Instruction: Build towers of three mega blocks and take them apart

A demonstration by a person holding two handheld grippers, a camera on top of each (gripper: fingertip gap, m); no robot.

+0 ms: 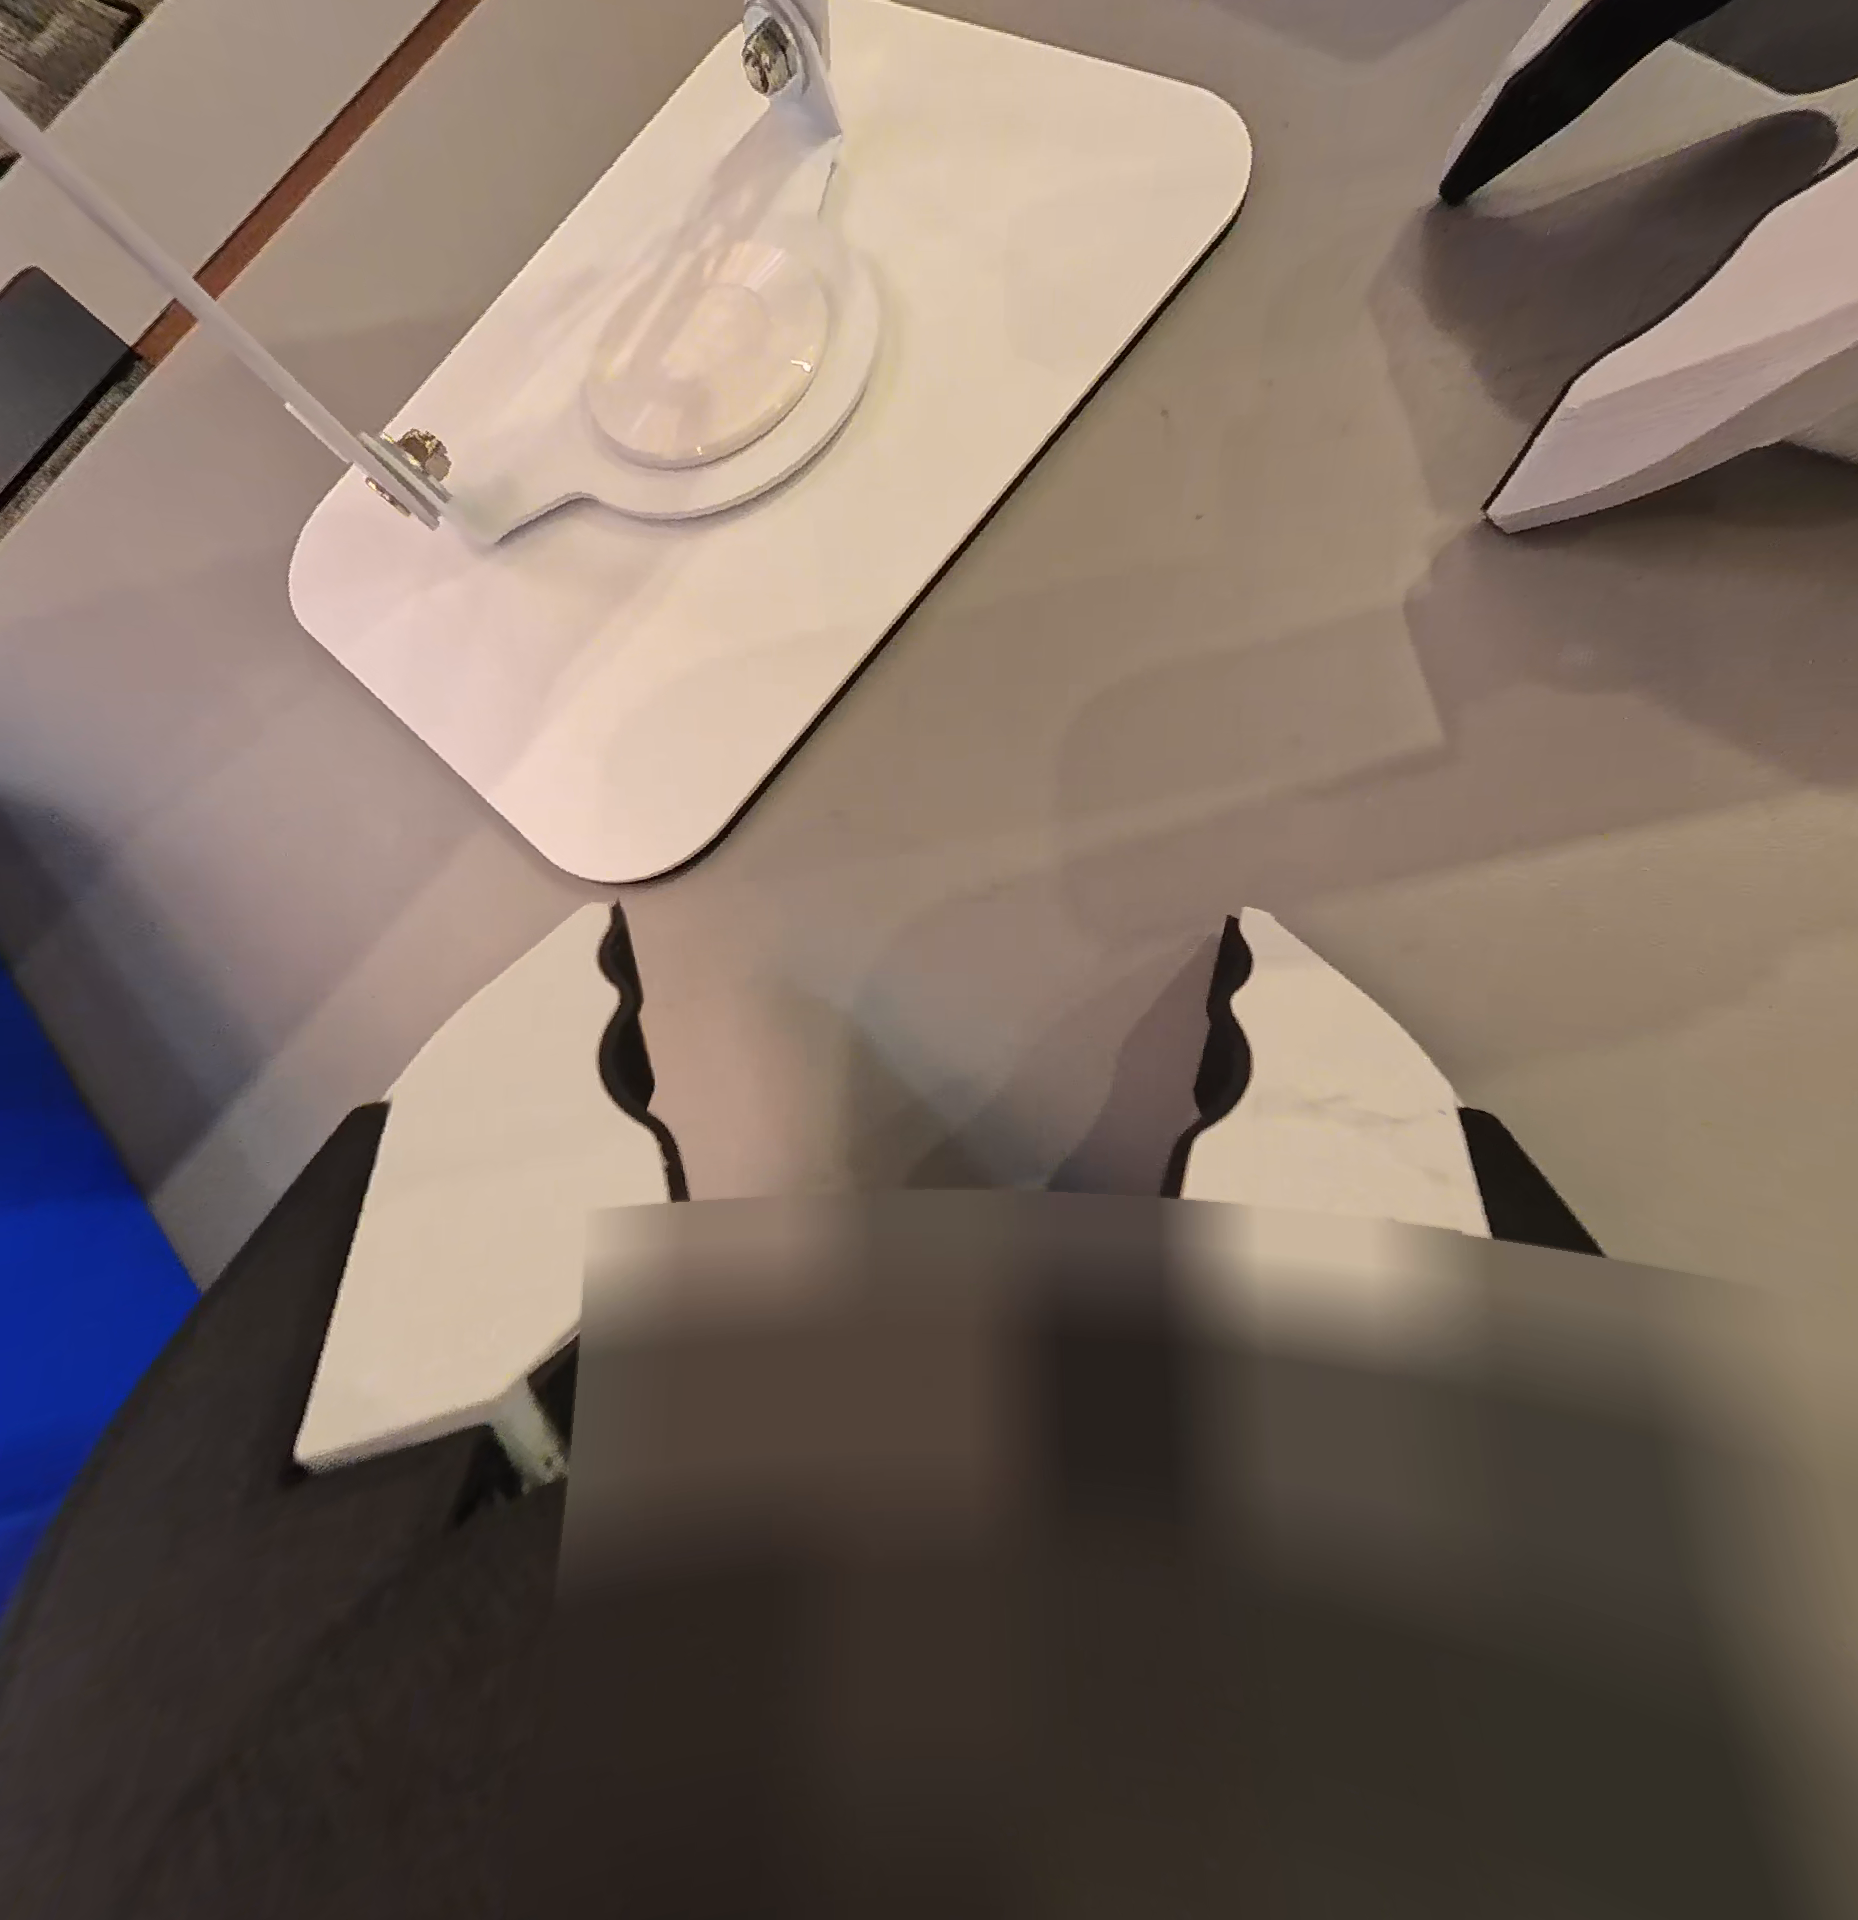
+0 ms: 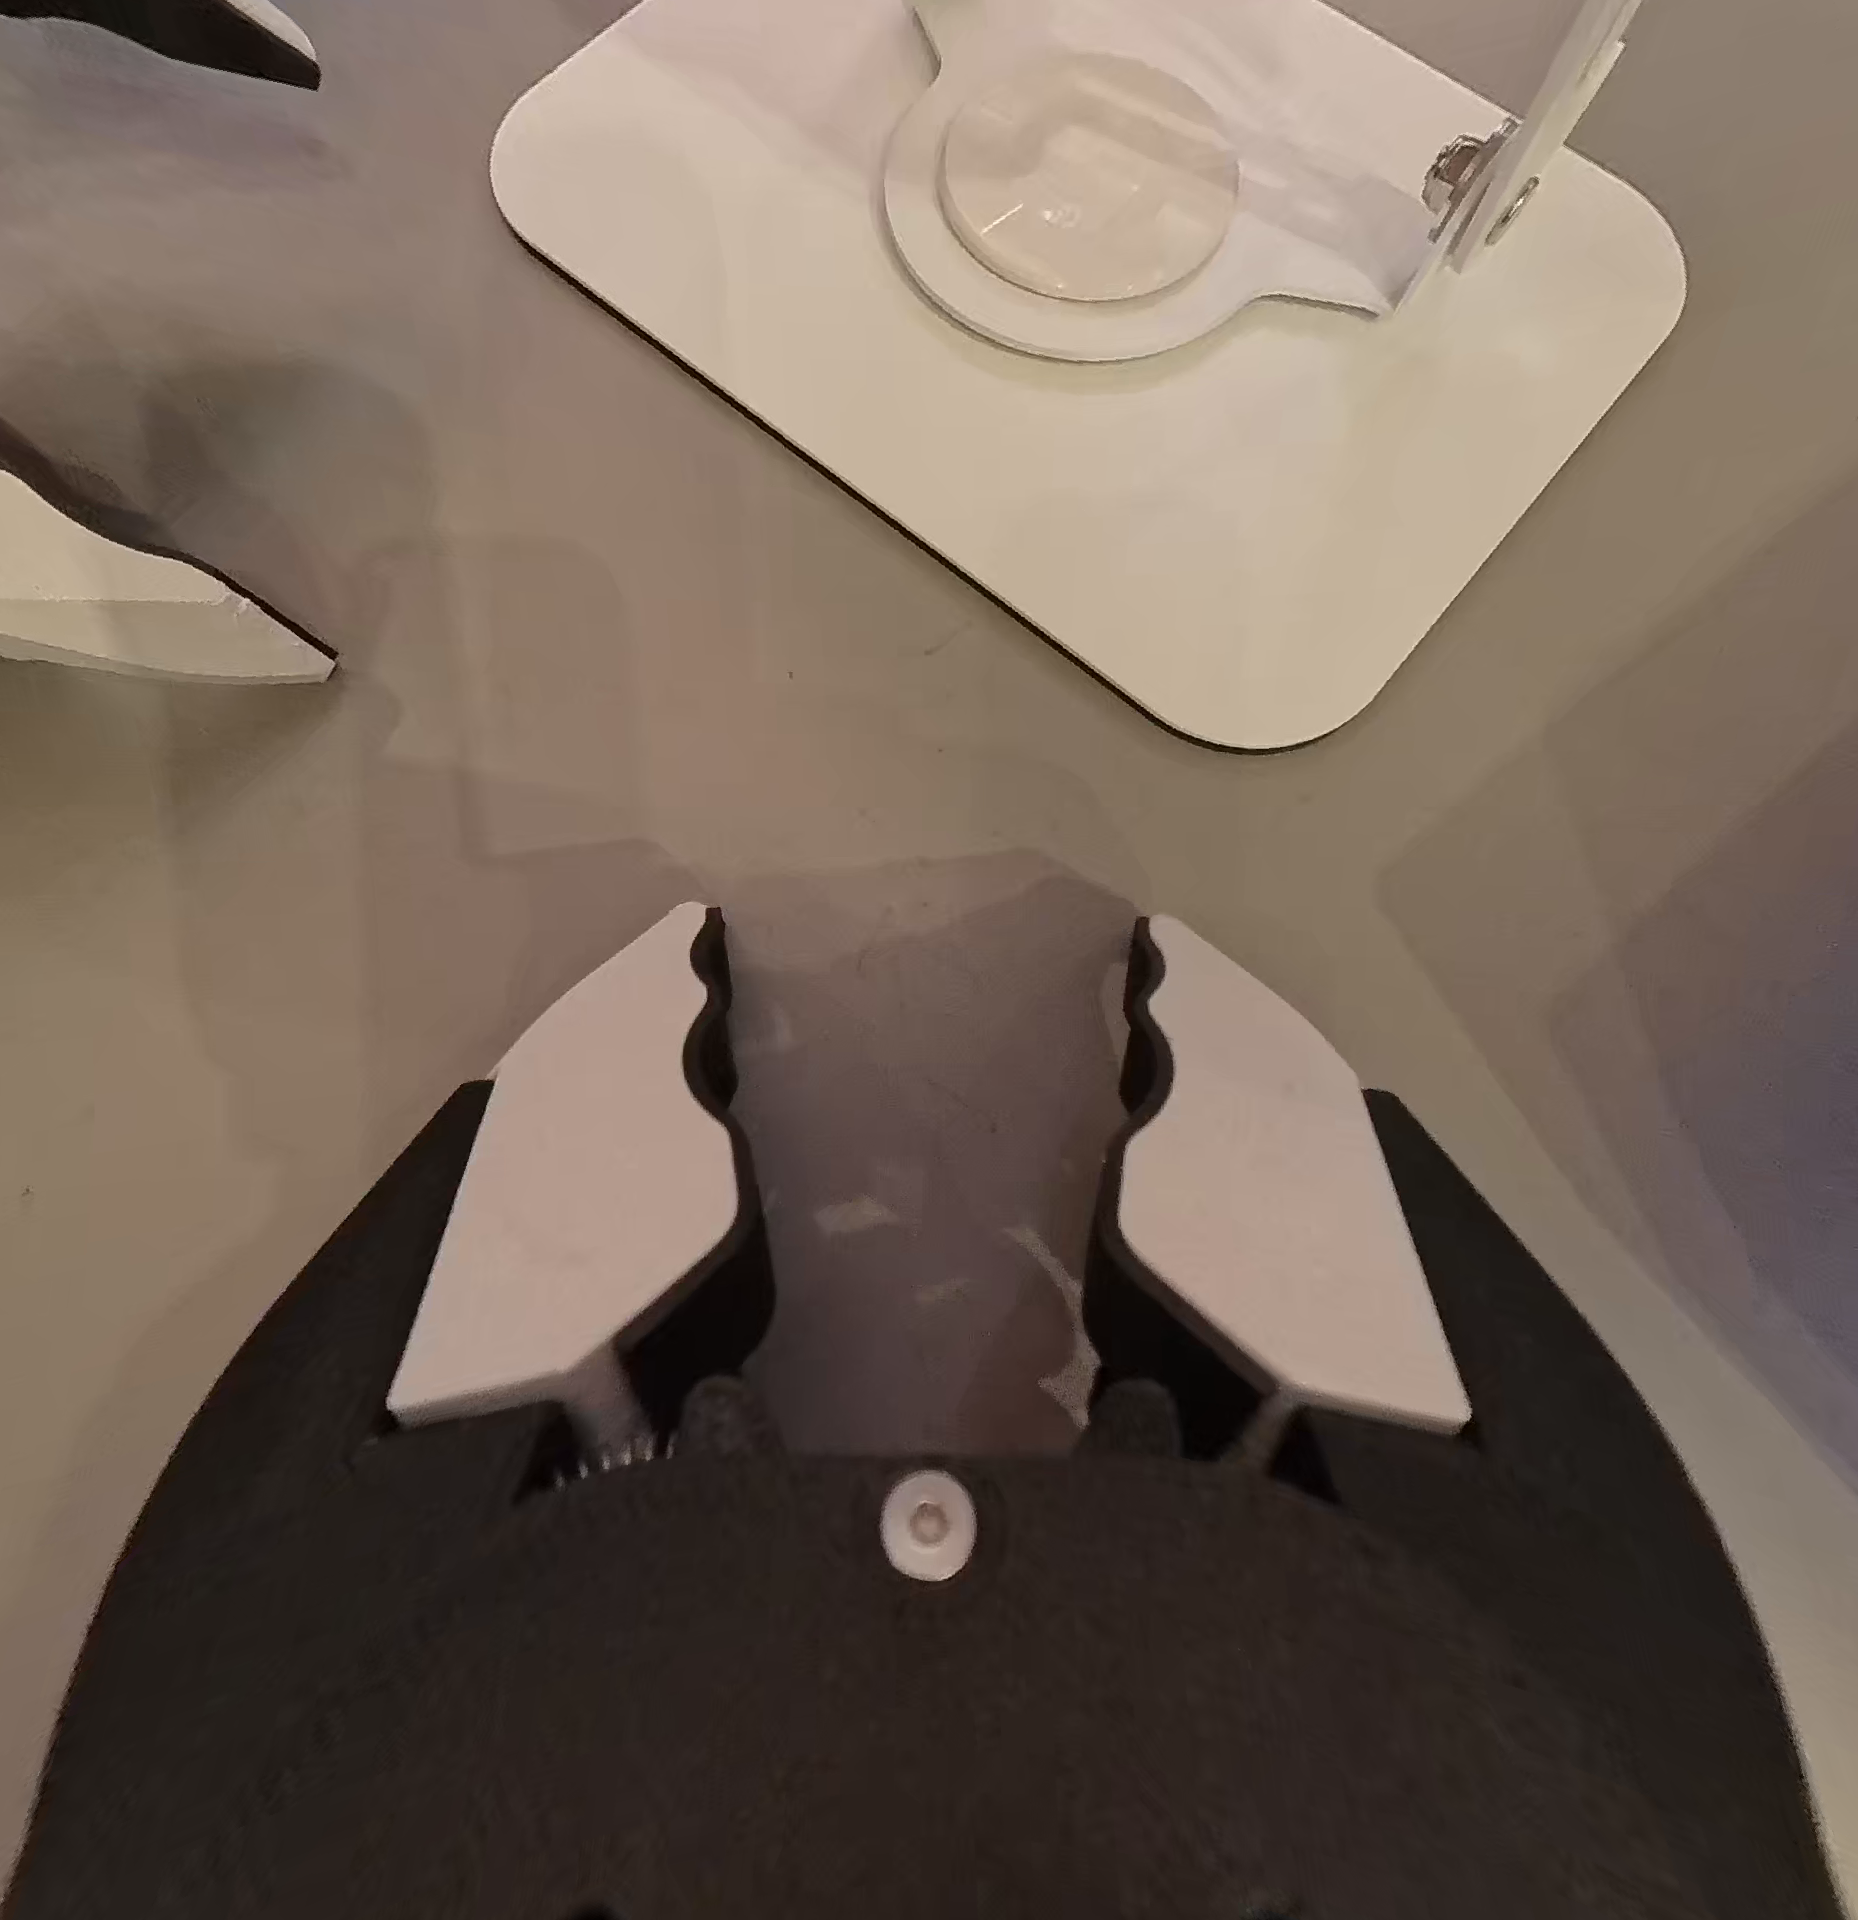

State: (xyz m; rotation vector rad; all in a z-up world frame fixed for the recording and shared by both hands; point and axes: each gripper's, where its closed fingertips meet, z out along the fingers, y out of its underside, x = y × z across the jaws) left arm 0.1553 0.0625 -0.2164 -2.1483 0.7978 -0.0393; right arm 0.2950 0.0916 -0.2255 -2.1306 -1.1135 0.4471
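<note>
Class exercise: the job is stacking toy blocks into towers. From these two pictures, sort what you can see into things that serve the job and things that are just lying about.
Serve the job:
left hand-held gripper, open, holding nothing
right hand-held gripper, open, holding nothing
No blocks in view.

Just lying about:
white stand base
round clear disc on it
grey table
blue surface

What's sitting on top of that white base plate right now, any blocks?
No blocks. On the white base plate only a white ring mount holding a clear disc, with bolted white struts. The plate under the mount is hidden.
</note>
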